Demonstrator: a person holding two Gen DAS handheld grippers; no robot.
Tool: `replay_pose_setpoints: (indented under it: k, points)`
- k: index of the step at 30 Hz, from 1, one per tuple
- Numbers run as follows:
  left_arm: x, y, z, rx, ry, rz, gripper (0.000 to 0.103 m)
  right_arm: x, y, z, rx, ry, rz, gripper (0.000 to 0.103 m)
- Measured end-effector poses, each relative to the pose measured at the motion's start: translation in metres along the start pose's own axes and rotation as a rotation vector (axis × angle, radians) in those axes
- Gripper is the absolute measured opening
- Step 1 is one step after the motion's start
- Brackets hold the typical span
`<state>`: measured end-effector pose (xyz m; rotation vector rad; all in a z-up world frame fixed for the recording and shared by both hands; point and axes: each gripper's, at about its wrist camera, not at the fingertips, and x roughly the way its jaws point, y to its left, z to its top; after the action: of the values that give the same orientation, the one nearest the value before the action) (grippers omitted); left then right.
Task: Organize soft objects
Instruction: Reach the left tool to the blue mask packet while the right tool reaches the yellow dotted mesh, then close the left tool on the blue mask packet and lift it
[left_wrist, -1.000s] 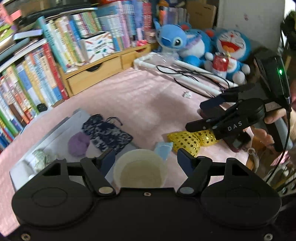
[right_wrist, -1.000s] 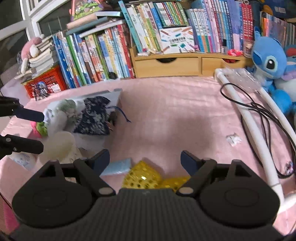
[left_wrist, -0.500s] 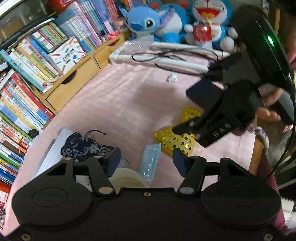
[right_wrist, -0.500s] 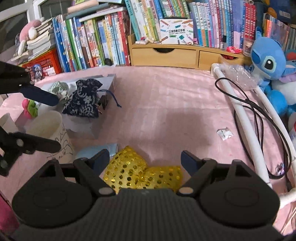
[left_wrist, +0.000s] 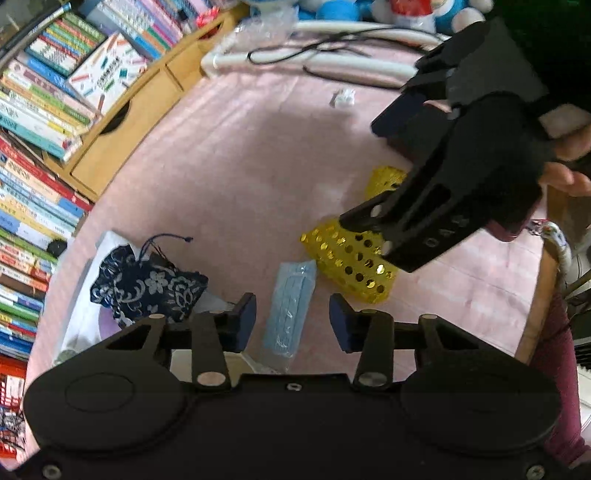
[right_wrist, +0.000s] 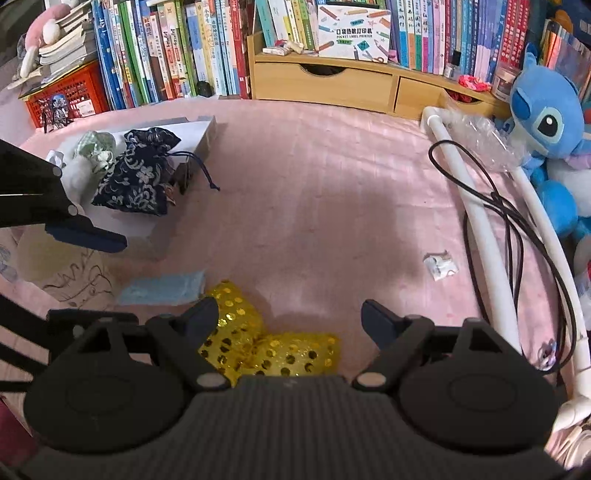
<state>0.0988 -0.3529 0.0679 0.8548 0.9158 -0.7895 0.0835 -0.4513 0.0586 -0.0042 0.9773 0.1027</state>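
Observation:
A yellow sequined bow (left_wrist: 351, 254) (right_wrist: 269, 347) lies on the pink cloth. A light blue packaged face mask (left_wrist: 291, 306) (right_wrist: 162, 290) lies beside it. My left gripper (left_wrist: 291, 321) is open and empty, hovering over the mask. My right gripper (right_wrist: 288, 317) is open and empty, just above the bow; it shows in the left wrist view (left_wrist: 373, 170). A navy floral drawstring pouch (left_wrist: 144, 284) (right_wrist: 138, 177) lies in a white box (right_wrist: 199, 133) with a green checked cloth (right_wrist: 96, 146).
A cream cup (right_wrist: 62, 266) stands by the box. Books (right_wrist: 166, 55) and wooden drawers (right_wrist: 321, 83) line the back. A white tube (right_wrist: 476, 206) with black cable, a paper scrap (right_wrist: 439, 266) and a blue plush (right_wrist: 546, 122) are on the right.
My left gripper has tilted down and moved over the blue mask; the cup slid under it. My right gripper has lowered closer to the yellow bow.

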Motion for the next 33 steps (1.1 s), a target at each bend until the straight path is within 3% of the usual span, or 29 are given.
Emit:
replay_pose_setpoints:
  k: [13, 18, 33]
  points:
    - [0.016, -0.014, 0.008, 0.059, 0.045, 0.061, 0.039, 0.001, -0.011, -0.015, 0.034, -0.014, 0.020, 0.091]
    - [0.014, -0.015, 0.006, 0.073, 0.049, 0.057, 0.028, 0.001, -0.013, -0.018, 0.038, -0.024, 0.026, 0.091]
    - [0.030, -0.022, 0.001, 0.087, 0.109, 0.064, 0.028, -0.001, -0.011, -0.024, 0.014, -0.036, 0.028, 0.090]
